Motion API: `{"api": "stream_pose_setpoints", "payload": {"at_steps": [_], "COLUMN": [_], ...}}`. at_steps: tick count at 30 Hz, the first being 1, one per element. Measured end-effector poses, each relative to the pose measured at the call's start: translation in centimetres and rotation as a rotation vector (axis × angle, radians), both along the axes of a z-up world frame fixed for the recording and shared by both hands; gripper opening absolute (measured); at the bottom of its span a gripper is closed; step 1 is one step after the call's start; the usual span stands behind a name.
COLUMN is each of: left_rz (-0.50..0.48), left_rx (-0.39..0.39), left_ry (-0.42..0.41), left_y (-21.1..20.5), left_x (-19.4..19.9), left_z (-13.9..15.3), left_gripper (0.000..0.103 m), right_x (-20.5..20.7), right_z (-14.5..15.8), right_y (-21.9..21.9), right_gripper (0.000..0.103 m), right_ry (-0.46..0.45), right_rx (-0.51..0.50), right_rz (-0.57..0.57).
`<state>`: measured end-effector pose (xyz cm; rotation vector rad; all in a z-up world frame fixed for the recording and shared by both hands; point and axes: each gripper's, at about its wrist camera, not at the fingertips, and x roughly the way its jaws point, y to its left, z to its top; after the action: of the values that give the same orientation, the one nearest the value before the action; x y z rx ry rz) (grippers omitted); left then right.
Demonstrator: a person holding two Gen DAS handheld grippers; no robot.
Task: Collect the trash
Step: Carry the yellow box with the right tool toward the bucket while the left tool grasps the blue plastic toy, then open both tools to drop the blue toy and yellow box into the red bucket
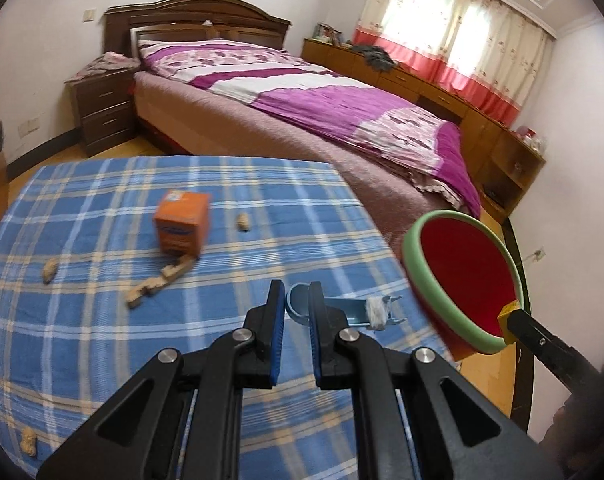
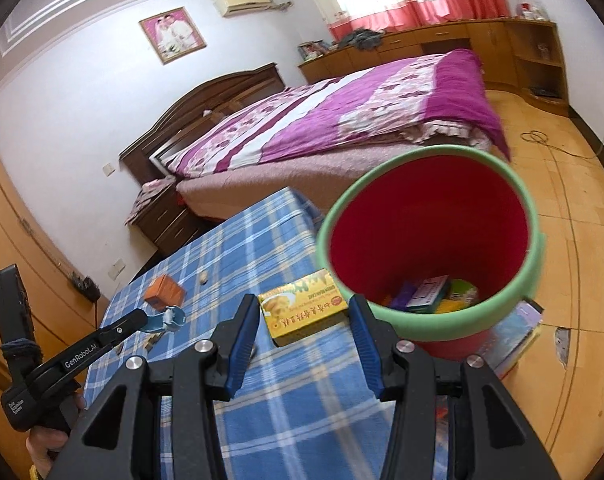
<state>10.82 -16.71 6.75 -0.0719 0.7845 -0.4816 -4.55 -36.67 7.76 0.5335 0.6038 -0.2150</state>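
Note:
My left gripper point(image 1: 296, 292) is shut on a small blue plastic piece point(image 1: 342, 310) with a white tuft, lifted above the blue plaid tablecloth point(image 1: 102, 340). From the right wrist view the same left gripper point(image 2: 146, 317) shows at the left with the blue piece point(image 2: 171, 318). My right gripper point(image 2: 302, 308) is shut on a flat yellow snack box point(image 2: 302, 312). Just beyond it is the red bin with a green rim point(image 2: 422, 330), holding several packets. An orange box point(image 1: 182, 220), peanuts point(image 1: 244, 222) and a line of shells point(image 1: 158, 284) lie on the cloth.
A bed with a purple cover point(image 1: 322, 104) stands behind the table, with a nightstand point(image 1: 102, 112) to its left. Books point(image 2: 518, 336) lie on the wooden floor beside the bin. A person's hand point(image 2: 46, 444) grips the left tool's handle.

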Motion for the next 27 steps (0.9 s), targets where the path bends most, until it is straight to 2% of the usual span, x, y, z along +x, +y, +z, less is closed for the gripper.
{"api": "stream_pose_setpoints", "payload": {"at_steps": [12, 27], "left_rz": [-0.146, -0.226], "left_rx": [0.061, 0.142], "left_ry": [-0.032, -0.085], "left_y": [-9.0, -17.1], "left_x": [-0.5, 0.4], "left_z": [0.3, -1.8], "left_gripper": [0.011, 0.011], "right_x": [-3.1, -4.1], "right_z": [-0.2, -1.7], "right_y": [-5.7, -10.1], "right_gripper": [0.05, 0.05], "right_ry": [-0.014, 0.011], "right_rx": [0.002, 0.024], "right_rz": [-0.112, -0.187]}}
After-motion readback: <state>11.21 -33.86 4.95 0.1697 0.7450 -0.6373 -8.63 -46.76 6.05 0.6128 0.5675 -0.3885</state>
